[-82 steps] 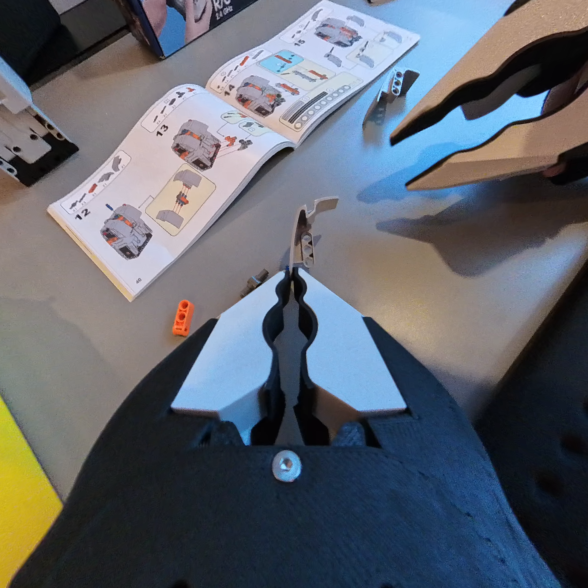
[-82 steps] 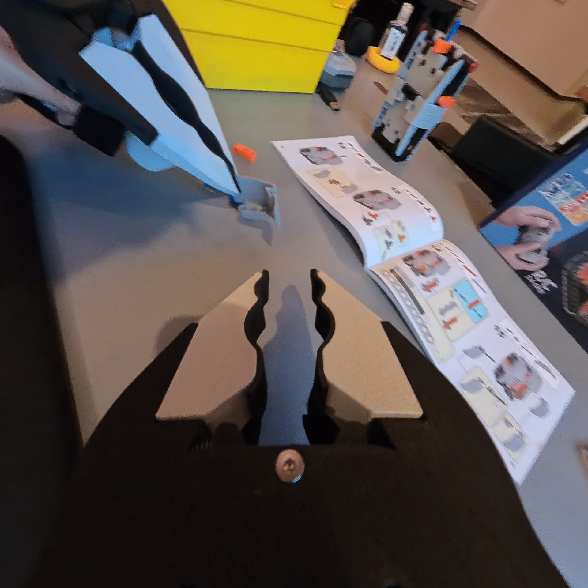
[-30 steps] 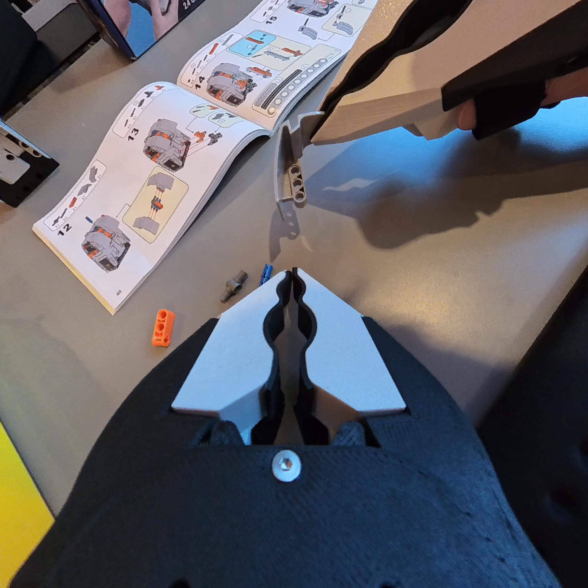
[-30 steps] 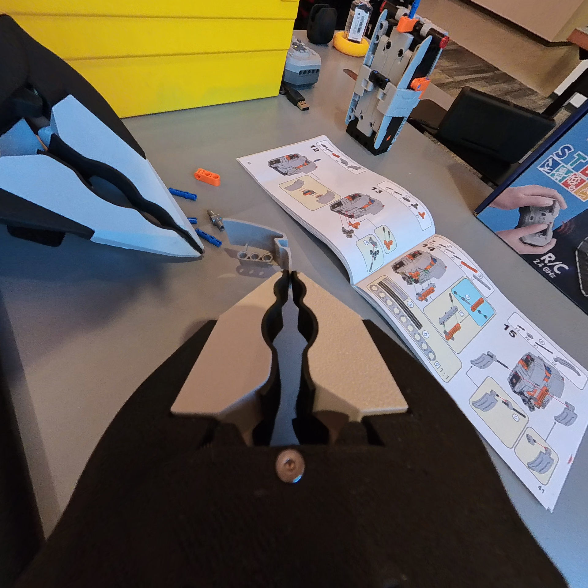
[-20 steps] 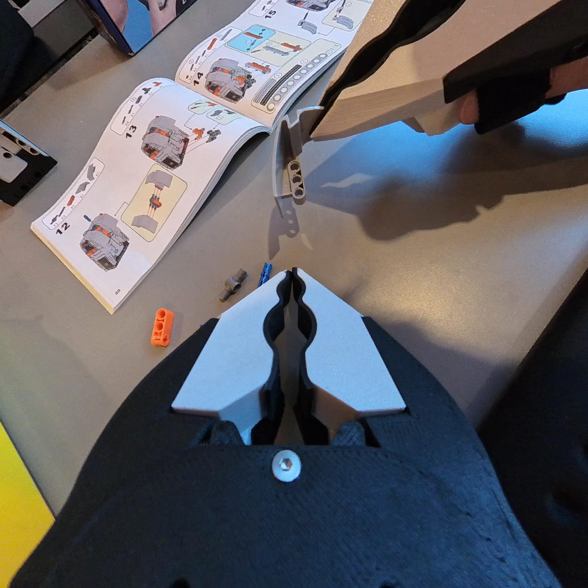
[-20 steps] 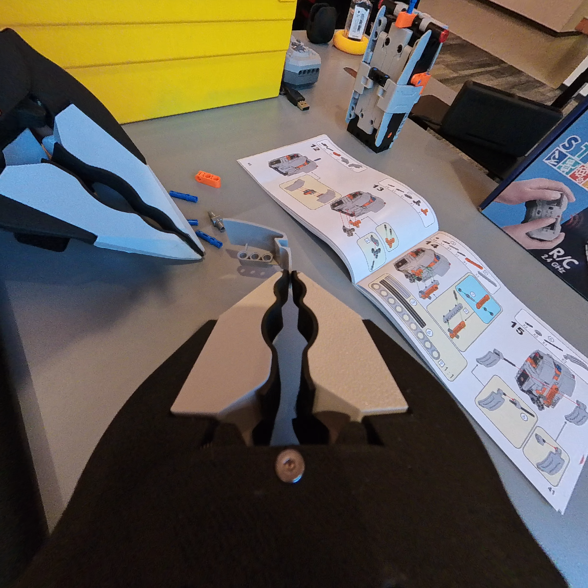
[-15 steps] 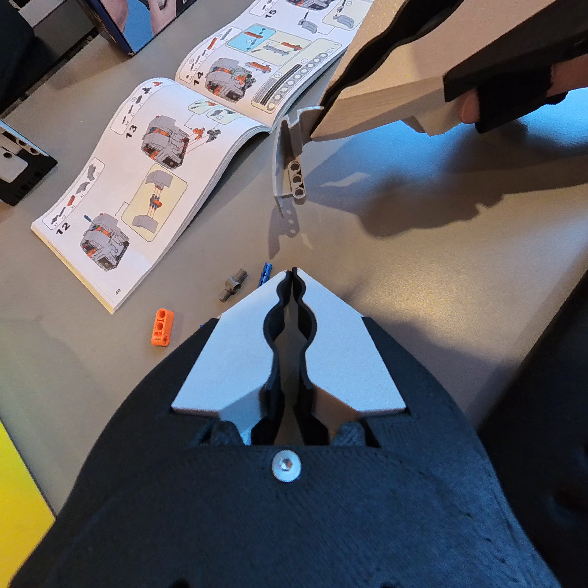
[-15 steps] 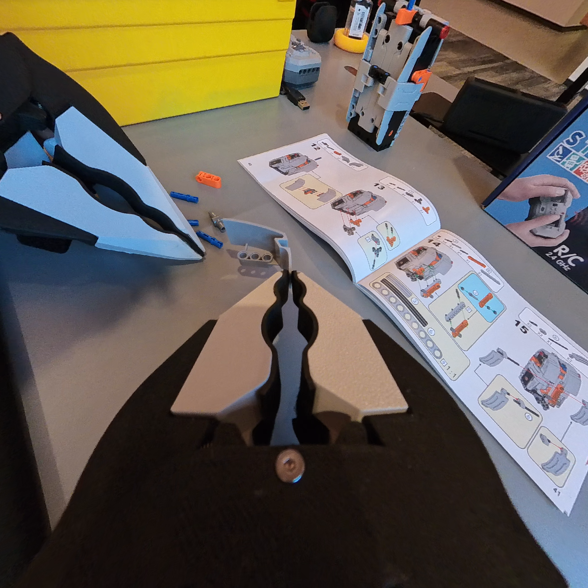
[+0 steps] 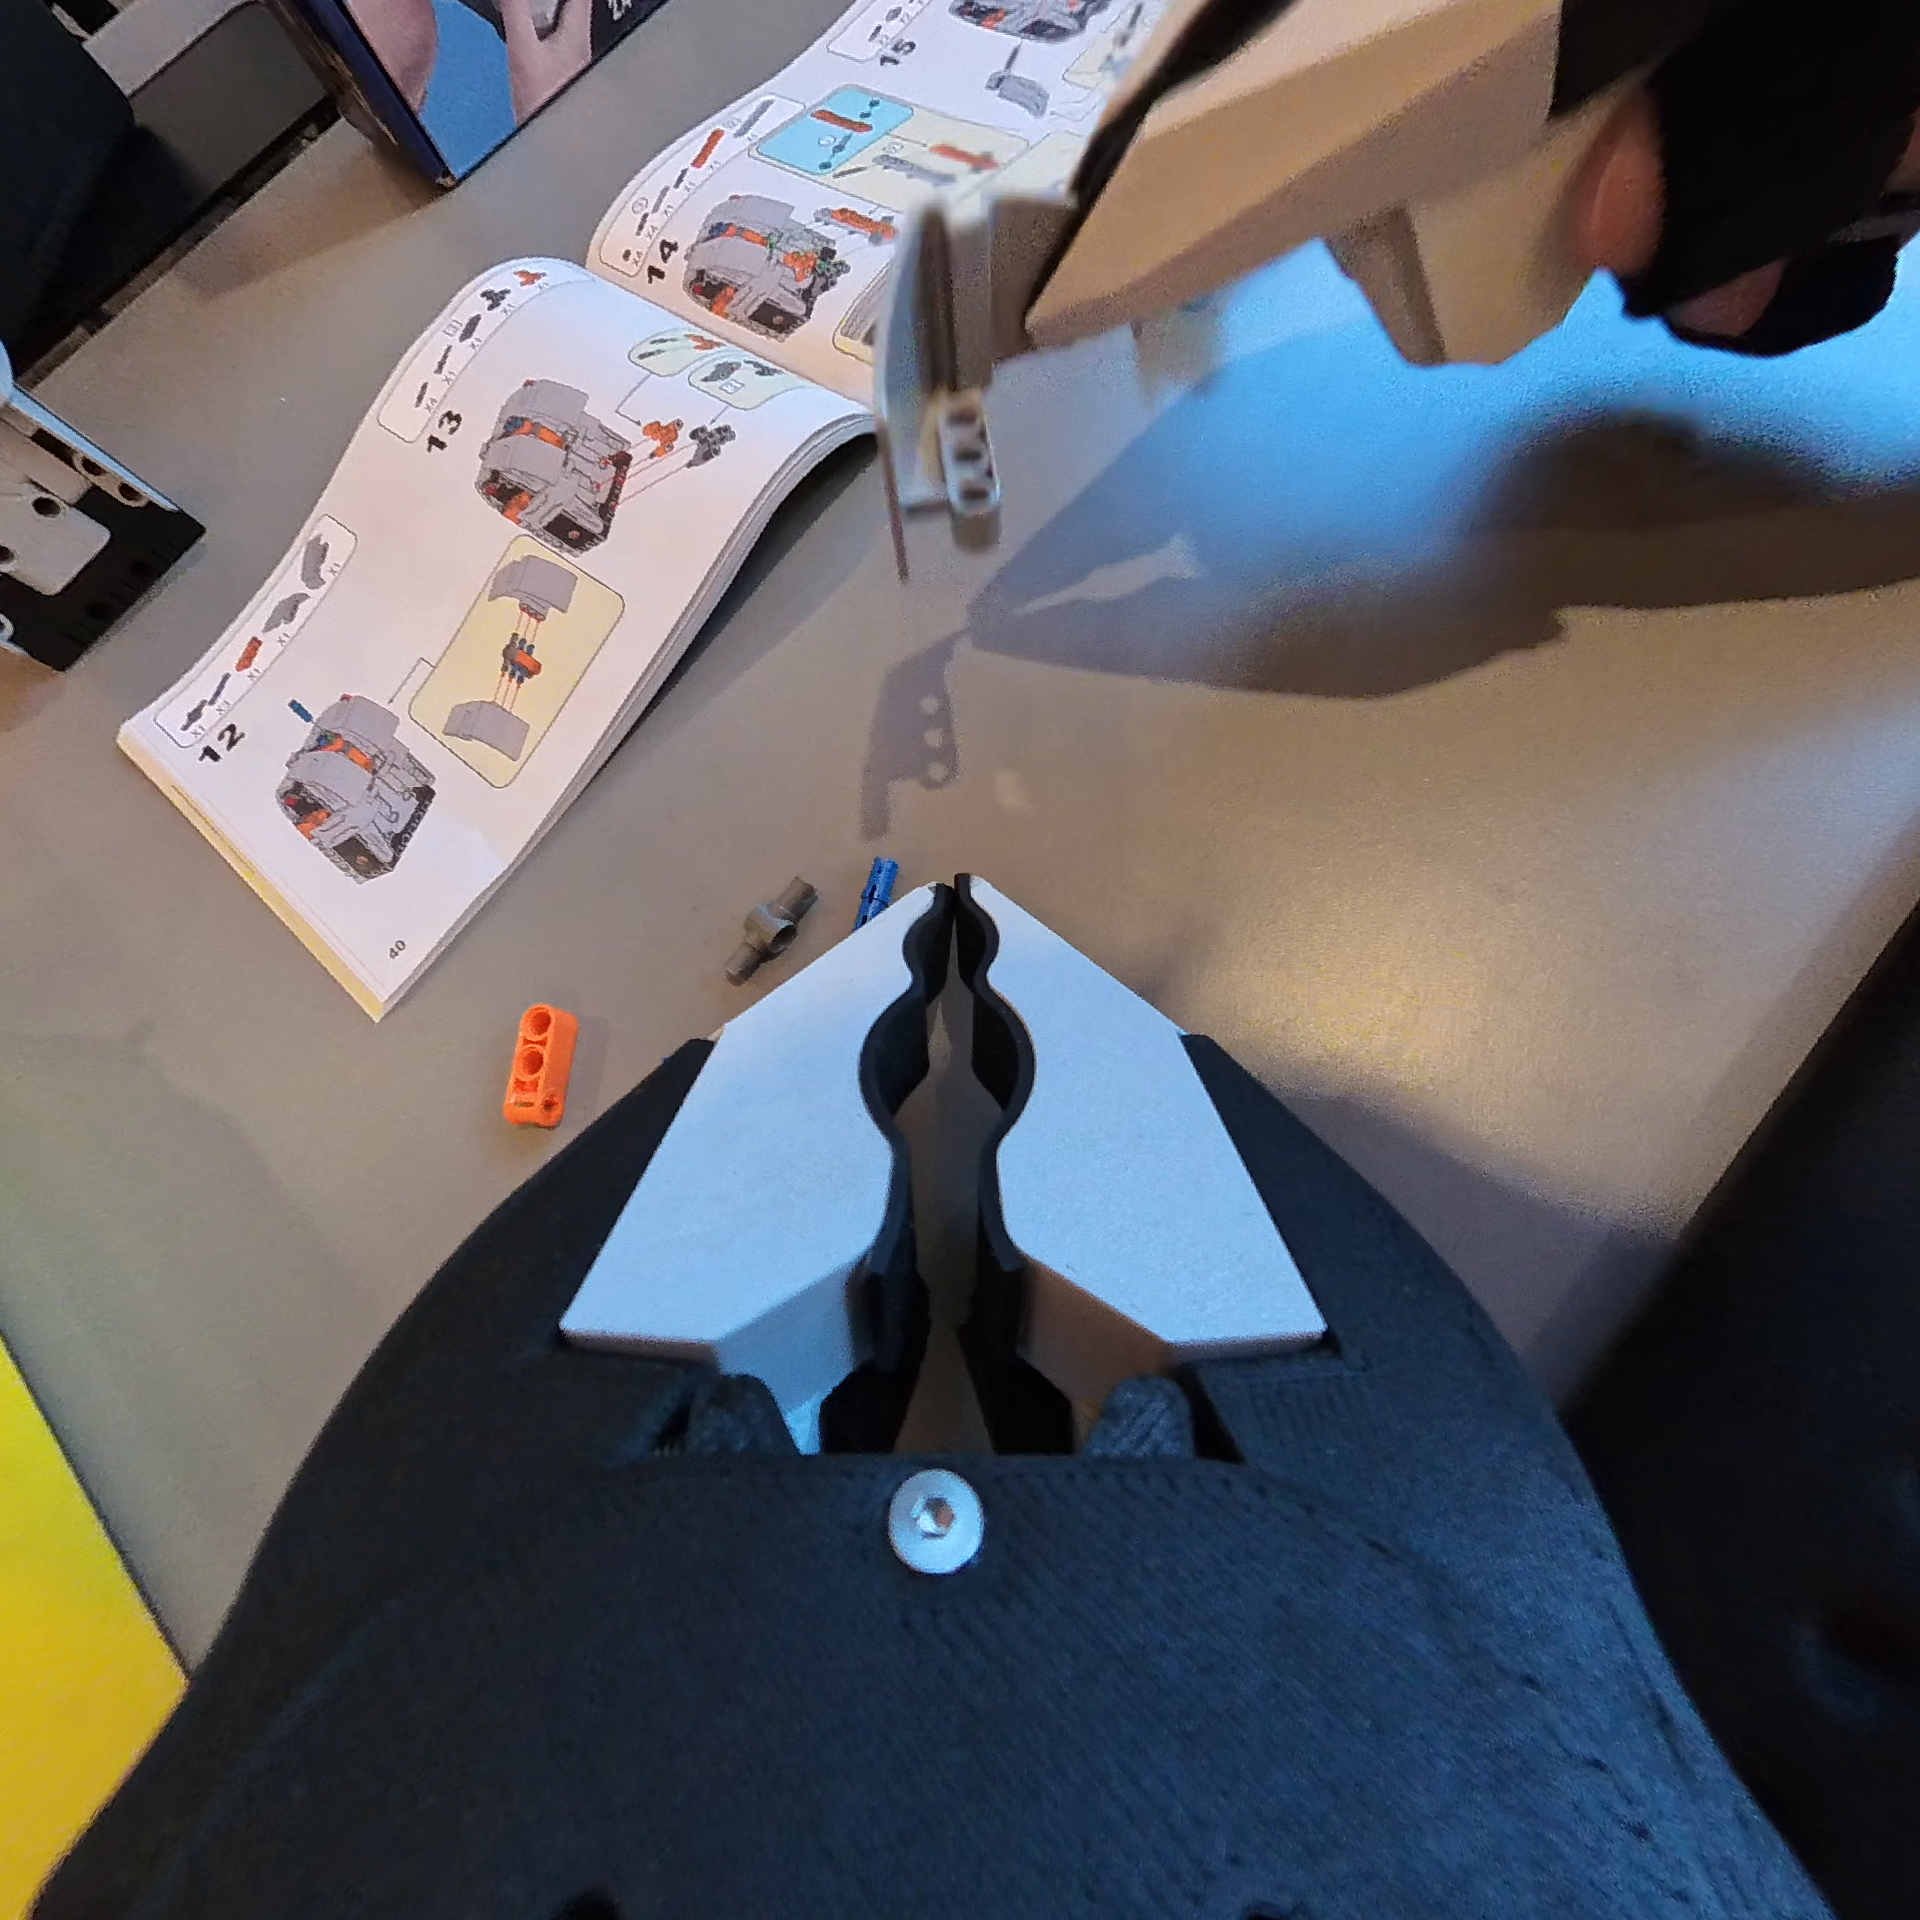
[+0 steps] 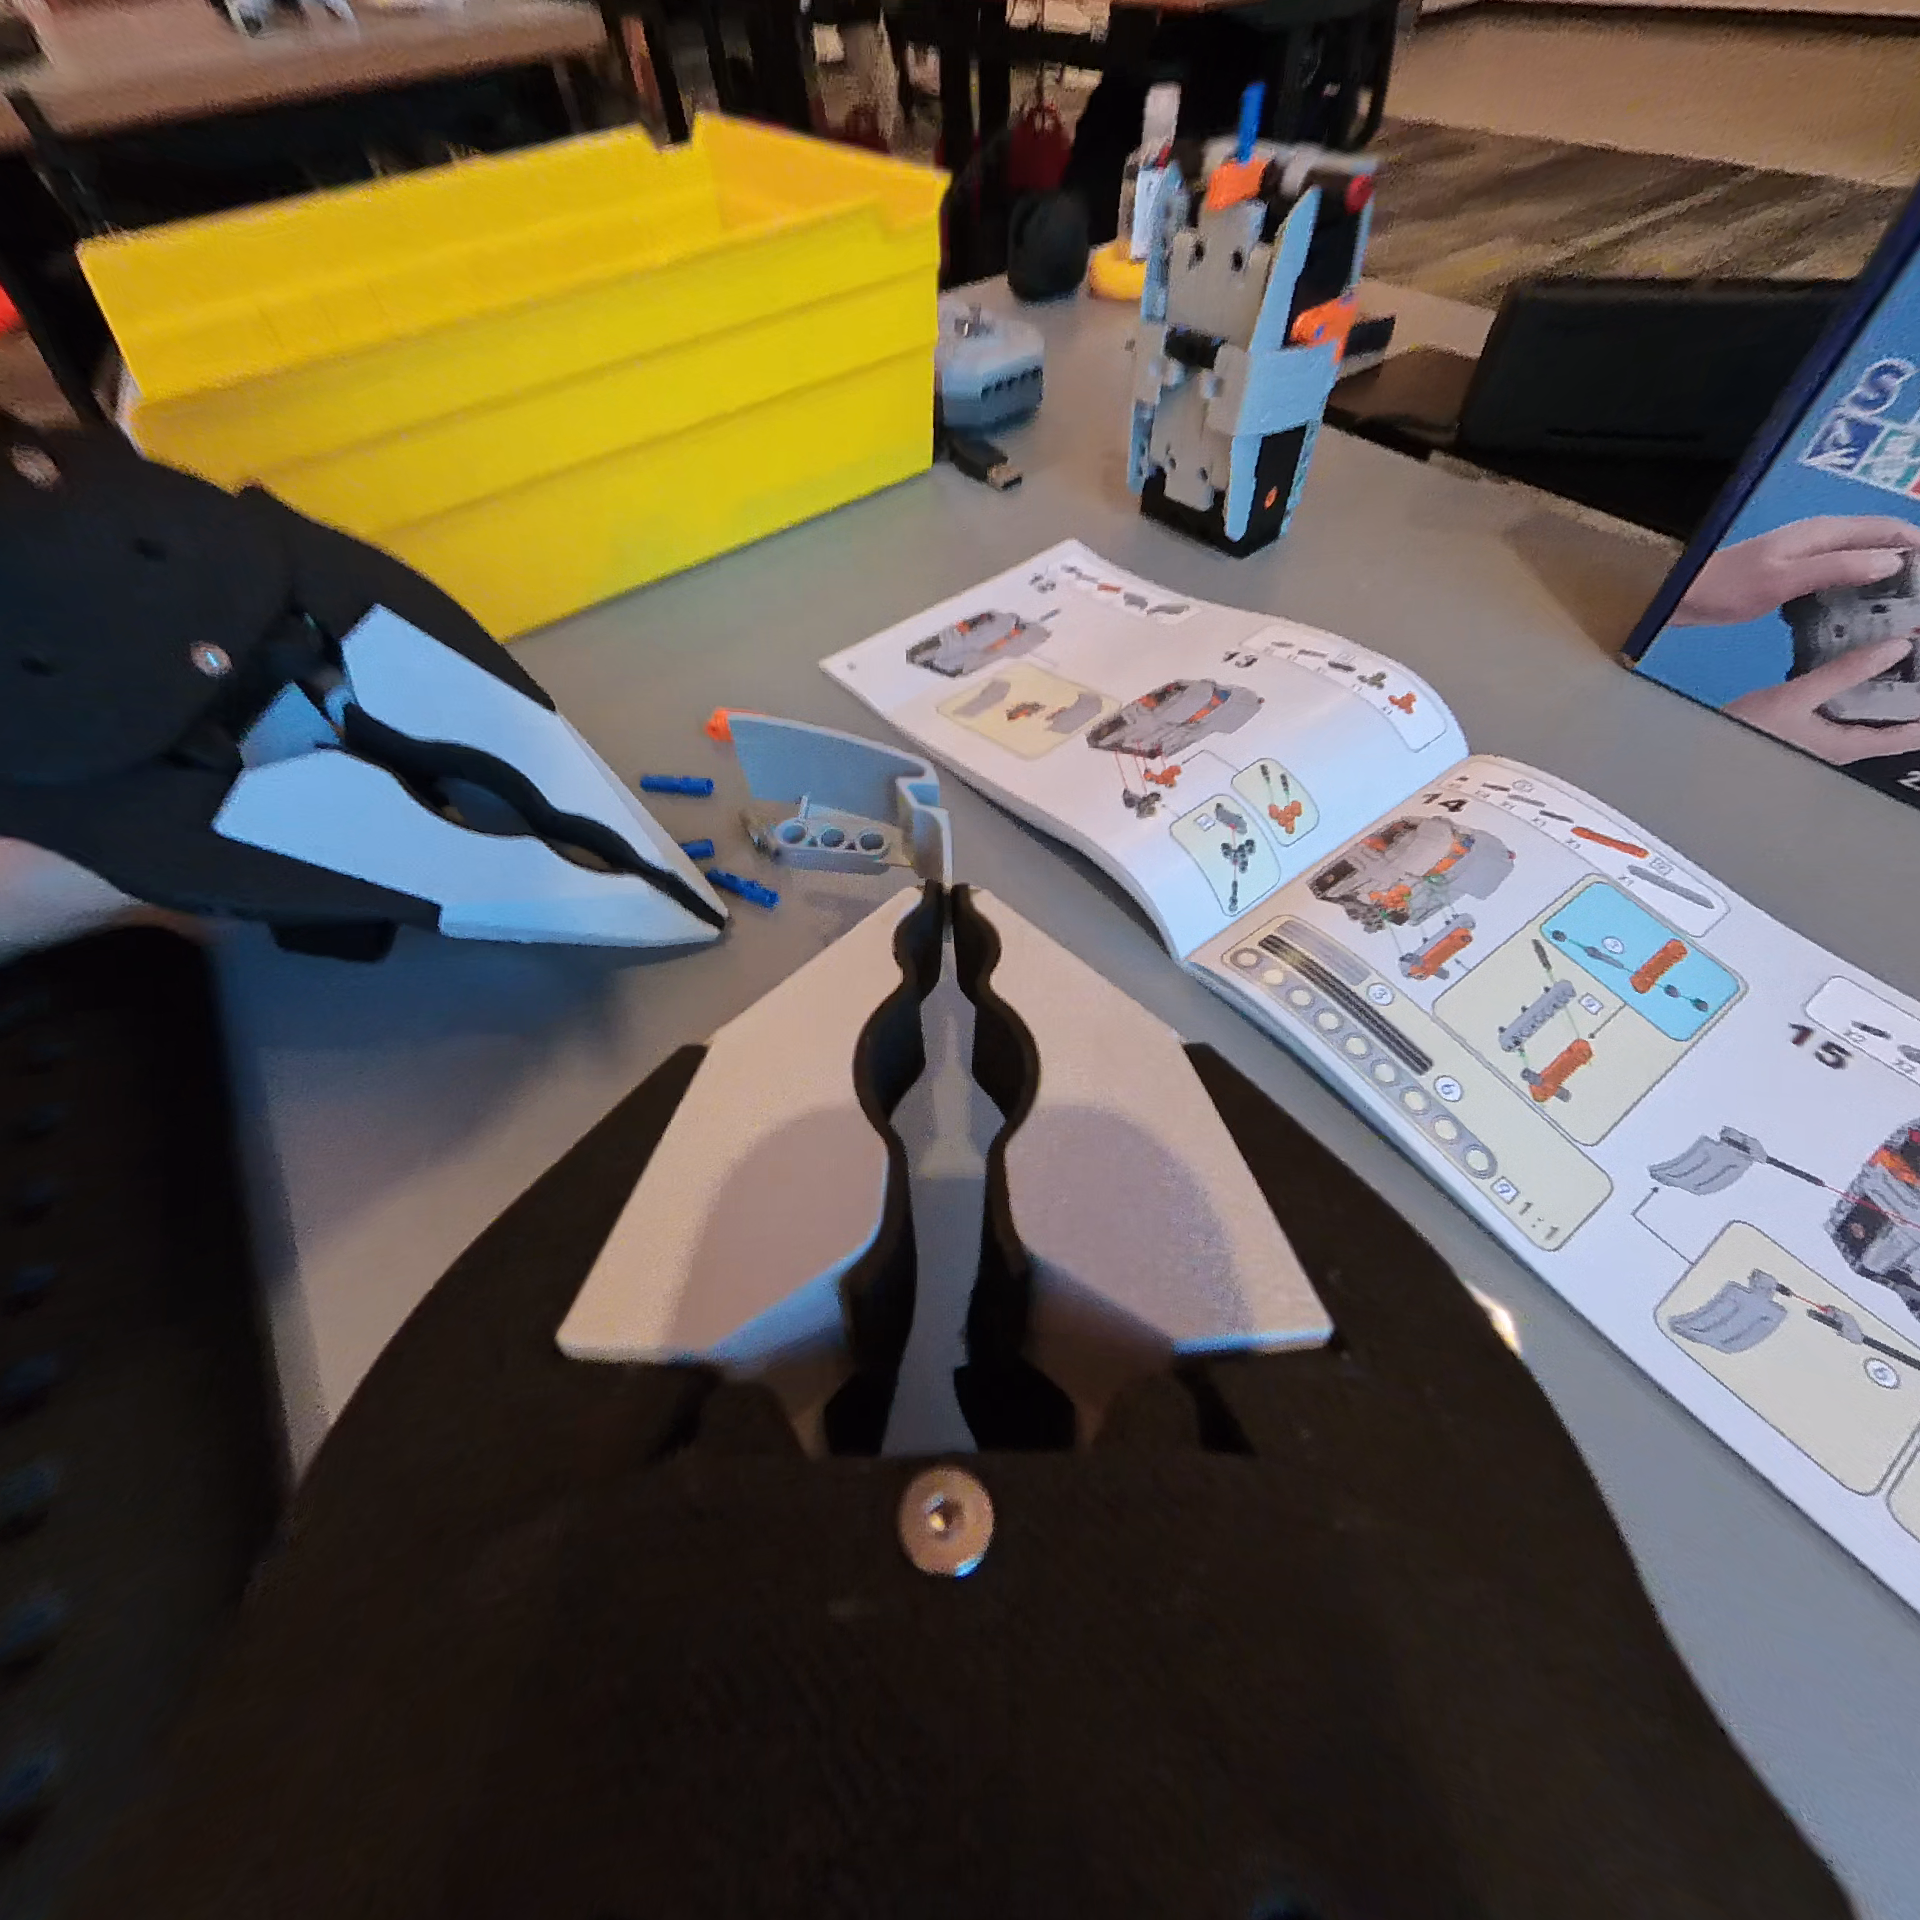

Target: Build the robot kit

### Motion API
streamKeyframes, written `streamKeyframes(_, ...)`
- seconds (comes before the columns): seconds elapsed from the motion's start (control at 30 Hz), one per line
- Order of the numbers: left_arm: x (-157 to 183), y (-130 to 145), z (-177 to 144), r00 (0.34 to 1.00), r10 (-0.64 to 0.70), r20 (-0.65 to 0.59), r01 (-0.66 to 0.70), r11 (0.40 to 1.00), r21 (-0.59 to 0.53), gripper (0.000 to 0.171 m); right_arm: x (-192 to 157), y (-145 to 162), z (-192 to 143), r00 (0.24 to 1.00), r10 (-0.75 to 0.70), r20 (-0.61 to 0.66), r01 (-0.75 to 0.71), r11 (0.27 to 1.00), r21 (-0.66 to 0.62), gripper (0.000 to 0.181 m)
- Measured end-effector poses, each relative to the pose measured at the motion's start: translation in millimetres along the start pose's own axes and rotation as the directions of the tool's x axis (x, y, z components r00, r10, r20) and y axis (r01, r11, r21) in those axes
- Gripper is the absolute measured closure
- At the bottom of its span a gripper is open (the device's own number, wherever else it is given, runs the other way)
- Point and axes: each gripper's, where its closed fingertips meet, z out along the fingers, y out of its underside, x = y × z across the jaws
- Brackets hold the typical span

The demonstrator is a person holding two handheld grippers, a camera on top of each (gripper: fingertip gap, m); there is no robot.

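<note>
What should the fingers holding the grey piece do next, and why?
Probably bring the grey panel piece down toward the blue pin. The right gripper is shut on the piece, holding it above the table; its shadow falls below. The left gripper is shut and empty.

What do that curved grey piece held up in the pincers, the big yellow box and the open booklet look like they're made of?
Curved grey piece: looks like moulded plastic, smooth matte, with neat round pin holes along a bar; the right gripper pinches its edge.
Yellow box: likely plastic too, with a uniform bright colour and stepped ridges along its wall.
Booklet: paper, slightly glossy, its pages curving up at the spine.
</note>
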Motion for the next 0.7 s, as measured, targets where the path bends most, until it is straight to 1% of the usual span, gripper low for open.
streamKeyframes(0.03,0,0,0,1.000,0.000,0.001,0.000,1.000,0.001,0.171,0,-5,-3,1.000,0.026,0.016,-0.027,0.999,0.031,0.181)
streamKeyframes(0.13,-1,-1,-1,1.000,-0.003,0.004,0.003,1.000,0.008,0.171,-8,-26,-14,0.981,0.132,0.145,-0.154,0.976,0.152,0.181)
streamKeyframes(0.2,-1,-2,-2,1.000,-0.003,0.004,0.003,1.000,0.018,0.171,-12,-32,-19,0.938,0.244,0.245,-0.289,0.943,0.166,0.181)
streamKeyframes(0.23,-1,-4,-3,1.000,-0.002,0.008,0.002,1.000,0.027,0.171,-16,-33,-21,0.897,0.319,0.307,-0.377,0.914,0.152,0.181)
streamKeyframes(0.27,-2,-6,-5,1.000,0.000,0.016,0.000,0.999,0.042,0.171,-21,-35,-23,0.837,0.400,0.374,-0.475,0.870,0.132,0.181)
streamKeyframes(0.3,-4,-10,-8,1.000,0.003,0.028,-0.005,0.998,0.068,0.171,-28,-37,-27,0.761,0.477,0.440,-0.573,0.812,0.110,0.181)
streamKeyframes(0.37,-6,-24,-19,0.999,0.002,0.040,-0.009,0.987,0.159,0.171,-41,-41,-36,0.597,0.581,0.553,-0.723,0.689,0.057,0.181)
streamKeyframes(0.4,-4,-33,-26,1.000,-0.002,0.028,-0.004,0.976,0.220,0.171,-46,-42,-39,0.534,0.609,0.586,-0.768,0.640,0.034,0.181)
streamKeyframes(0.47,4,-53,-44,1.000,0.009,-0.021,-0.001,0.936,0.352,0.168,-55,-43,-45,0.454,0.631,0.629,-0.815,0.580,0.006,0.181)
streamKeyframes(0.53,10,-68,-59,0.999,0.037,-0.028,-0.020,0.890,0.456,0.164,-63,-46,-50,0.388,0.634,0.669,-0.840,0.542,-0.026,0.181)
streamKeyframes(0.6,13,-76,-67,0.998,0.068,0.011,-0.064,0.854,0.516,0.161,-66,-48,-51,0.317,0.640,0.700,-0.856,0.511,-0.079,0.181)
streamKeyframes(0.7,22,-89,-76,0.992,0.119,0.048,-0.125,0.815,0.566,0.159,-63,-50,-52,0.190,0.652,0.734,-0.895,0.422,-0.144,0.181)
